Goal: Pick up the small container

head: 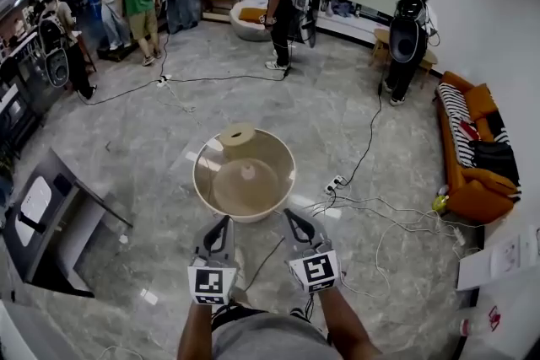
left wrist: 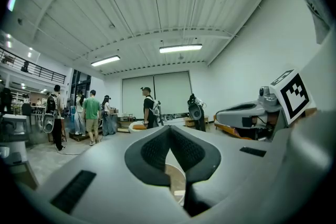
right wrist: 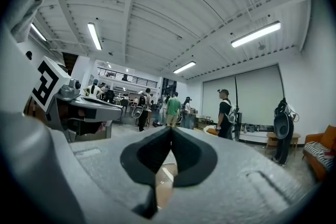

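Small container (head: 239,141) sits at the worktop's (head: 197,174) far edge; closed, empty left gripper (head: 224,222) and right gripper (head: 290,214) might knock it off.

Bright, even indoor light from ceiling strip lamps (left wrist: 180,48). Pale glare patches on polished floor (head: 337,122) beside round tabletop (head: 199,181); shadows soft. Strong fisheye bend, black corners in both gripper views. Left tongs (left wrist: 169,128), right tongs (right wrist: 171,129) soft, close to lens.
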Motion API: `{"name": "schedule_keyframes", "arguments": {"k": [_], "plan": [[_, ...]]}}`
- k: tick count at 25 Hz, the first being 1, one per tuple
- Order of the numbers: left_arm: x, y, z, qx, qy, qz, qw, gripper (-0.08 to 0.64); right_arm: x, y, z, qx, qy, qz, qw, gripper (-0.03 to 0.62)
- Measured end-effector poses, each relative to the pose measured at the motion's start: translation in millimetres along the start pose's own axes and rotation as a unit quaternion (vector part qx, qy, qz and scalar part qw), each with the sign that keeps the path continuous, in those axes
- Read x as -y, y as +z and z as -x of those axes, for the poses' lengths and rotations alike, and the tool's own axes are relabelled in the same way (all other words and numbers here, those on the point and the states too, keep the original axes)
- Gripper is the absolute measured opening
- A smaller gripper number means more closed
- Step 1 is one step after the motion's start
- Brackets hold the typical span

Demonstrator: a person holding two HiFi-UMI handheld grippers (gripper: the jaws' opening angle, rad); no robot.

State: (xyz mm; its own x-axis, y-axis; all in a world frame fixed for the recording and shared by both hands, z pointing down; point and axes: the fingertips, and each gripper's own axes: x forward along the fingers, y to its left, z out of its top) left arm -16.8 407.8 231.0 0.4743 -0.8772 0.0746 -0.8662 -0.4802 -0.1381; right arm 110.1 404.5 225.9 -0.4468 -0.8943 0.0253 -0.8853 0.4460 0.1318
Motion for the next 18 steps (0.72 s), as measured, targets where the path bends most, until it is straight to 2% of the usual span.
{"name": "schedule_keyframes", "arguments": {"k": [11, 18], "plan": [[-117.0, -6.8, -131.3, -0.011, -0.036, 0.008, 0.9992, 0.016, 38.8, -6.4, -159.0, -0.020, -0.040, -0.017, 0.999, 0.000], [-183.9, -32.9, -216.4, -0.021, -0.057, 0.025, 0.9978, 0.016, 62.6, -21.7, -263.9, -0.031, -0.051, -0.020, 0.998, 0.000]]}}
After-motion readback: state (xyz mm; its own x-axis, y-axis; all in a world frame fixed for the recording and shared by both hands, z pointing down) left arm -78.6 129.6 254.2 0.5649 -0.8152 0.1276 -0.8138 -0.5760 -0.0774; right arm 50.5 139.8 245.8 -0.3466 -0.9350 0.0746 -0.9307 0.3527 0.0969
